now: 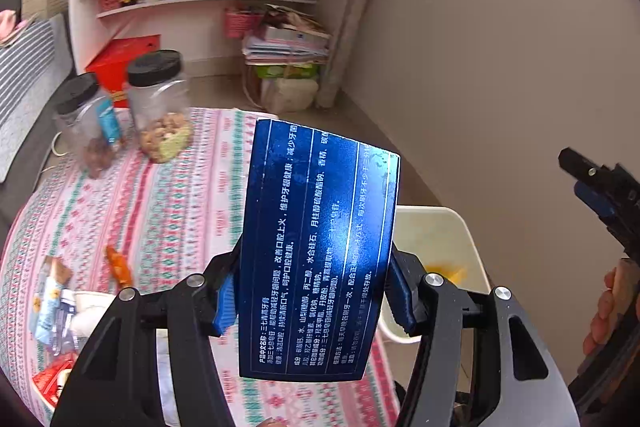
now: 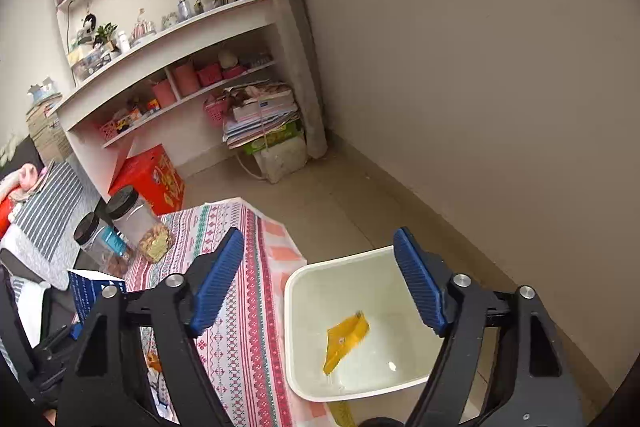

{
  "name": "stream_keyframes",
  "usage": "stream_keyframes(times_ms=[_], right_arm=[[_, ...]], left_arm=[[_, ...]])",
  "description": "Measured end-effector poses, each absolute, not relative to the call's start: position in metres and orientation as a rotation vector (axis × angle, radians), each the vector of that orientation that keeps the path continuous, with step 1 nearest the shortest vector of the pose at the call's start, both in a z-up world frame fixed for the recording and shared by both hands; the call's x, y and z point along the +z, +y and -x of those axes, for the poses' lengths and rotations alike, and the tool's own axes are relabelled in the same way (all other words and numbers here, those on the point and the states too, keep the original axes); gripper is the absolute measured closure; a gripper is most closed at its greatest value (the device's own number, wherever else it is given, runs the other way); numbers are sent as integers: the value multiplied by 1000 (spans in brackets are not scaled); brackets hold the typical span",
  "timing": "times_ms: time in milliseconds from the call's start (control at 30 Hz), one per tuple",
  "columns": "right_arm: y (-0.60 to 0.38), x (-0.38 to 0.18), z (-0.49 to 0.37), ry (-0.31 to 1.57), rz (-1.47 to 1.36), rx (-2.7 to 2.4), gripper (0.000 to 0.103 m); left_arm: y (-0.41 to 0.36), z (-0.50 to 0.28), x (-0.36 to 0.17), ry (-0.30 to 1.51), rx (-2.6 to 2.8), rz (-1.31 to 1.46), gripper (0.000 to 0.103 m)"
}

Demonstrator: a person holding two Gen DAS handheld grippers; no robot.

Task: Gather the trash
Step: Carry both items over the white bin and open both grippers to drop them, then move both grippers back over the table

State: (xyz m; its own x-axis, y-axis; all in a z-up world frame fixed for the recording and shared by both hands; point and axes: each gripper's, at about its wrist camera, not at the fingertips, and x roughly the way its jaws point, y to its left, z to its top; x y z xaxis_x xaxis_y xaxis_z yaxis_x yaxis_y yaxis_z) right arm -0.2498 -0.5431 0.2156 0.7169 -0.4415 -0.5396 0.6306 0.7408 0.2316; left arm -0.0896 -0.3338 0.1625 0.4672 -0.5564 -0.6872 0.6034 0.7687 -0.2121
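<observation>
the left hand-held gripper [image 1: 312,301] is clamped on a dark blue carton [image 1: 320,251], its blue pads pressing the carton's two long sides, and it holds the carton upright above the counter [image 1: 172,203] with the patterned cloth. the right hand-held gripper [image 2: 320,281] stands with its jaws wide apart and nothing between them, above a white bin [image 2: 296,311] just past the counter's edge; a yellow wrapper [image 2: 346,341] lies inside the bin. the step in hand looks like the drop-off: one piece is in, the carton is next. the next move calls for carrying the carton over the bin's mouth and parting the jaws there. more wrappers [image 1: 54,301] lie on the counter's near left, likely the following pick.
</observation>
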Motion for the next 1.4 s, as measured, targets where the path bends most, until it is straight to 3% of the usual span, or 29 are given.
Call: stream_keyframes(times_ms=[67,400,433,467,533,867,967,1400], right_arm=[[-552,217,260,447,-460,-631,13],[-571,221,286,394,-536,-675,10],[-570,222,284,391,-533,-679,10],[-570,222,280,390,-529,-682,10],[-568,222,278,393,-521,-683,9],[-528,225,254,426,-372,-689,7],[-514,220,243,466,-325,-671,7],[-435,194,189,580,-121,-546,7]], left_arm=[[-350,93,158,841,-734,-63,45],[-424,110,135,907,-791,-102,43],[-430,110,133,919,-793,-105,41],[-433,108,131,932,-795,-106,30],[-435,107,130,947,-798,-97,26],[-385,98,141,864,-629,-121,22],[-362,97,151,822,-555,-110,16],[-268,90,164,760,-367,-99,14]])
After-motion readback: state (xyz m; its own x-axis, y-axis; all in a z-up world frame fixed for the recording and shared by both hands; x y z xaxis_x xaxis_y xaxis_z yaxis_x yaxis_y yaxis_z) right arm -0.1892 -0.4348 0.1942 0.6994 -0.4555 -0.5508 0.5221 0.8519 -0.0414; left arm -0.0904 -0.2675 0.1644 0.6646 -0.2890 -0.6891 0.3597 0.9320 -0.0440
